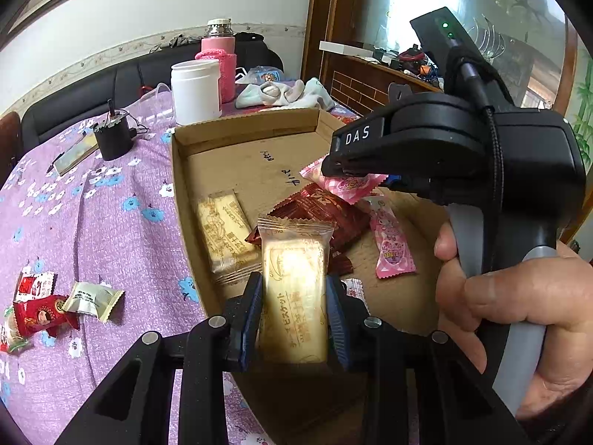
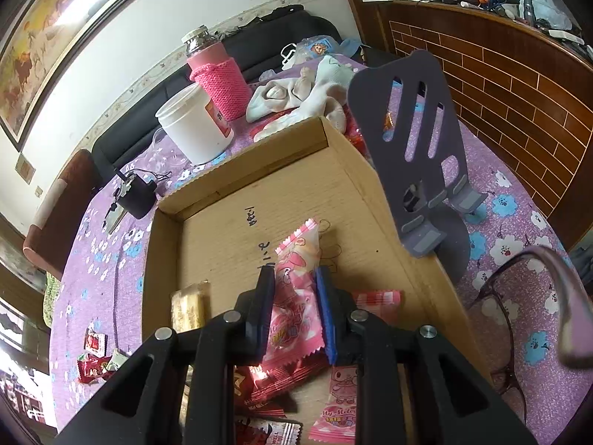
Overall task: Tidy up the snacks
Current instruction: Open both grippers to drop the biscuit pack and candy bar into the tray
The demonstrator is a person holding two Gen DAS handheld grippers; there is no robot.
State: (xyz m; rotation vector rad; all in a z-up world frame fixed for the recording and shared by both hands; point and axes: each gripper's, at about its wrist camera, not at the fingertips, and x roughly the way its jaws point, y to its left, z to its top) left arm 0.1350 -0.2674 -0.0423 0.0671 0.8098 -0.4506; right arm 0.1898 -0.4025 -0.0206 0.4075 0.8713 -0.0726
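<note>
My left gripper (image 1: 294,289) is shut on a pale yellow biscuit packet (image 1: 294,296) and holds it over the near edge of the cardboard box (image 1: 237,129). My right gripper (image 2: 294,289) is shut on a pink candy packet (image 2: 296,289) above the box (image 2: 344,170); it also shows in the left wrist view (image 1: 333,168). In the box lie another yellow biscuit packet (image 1: 224,235), dark red packets (image 1: 322,215) and a pink packet (image 1: 393,244). Loose snacks, red (image 1: 40,315) and white (image 1: 92,298), lie on the purple cloth to the left.
A white tub (image 1: 195,91), a pink knit-sleeved bottle (image 1: 219,59), a black cup (image 1: 113,137) and white cloths (image 1: 289,92) stand behind the box. A grey phone stand (image 2: 422,155) and glasses (image 2: 519,315) are to the box's right. The table has a purple flowered cloth (image 1: 92,204).
</note>
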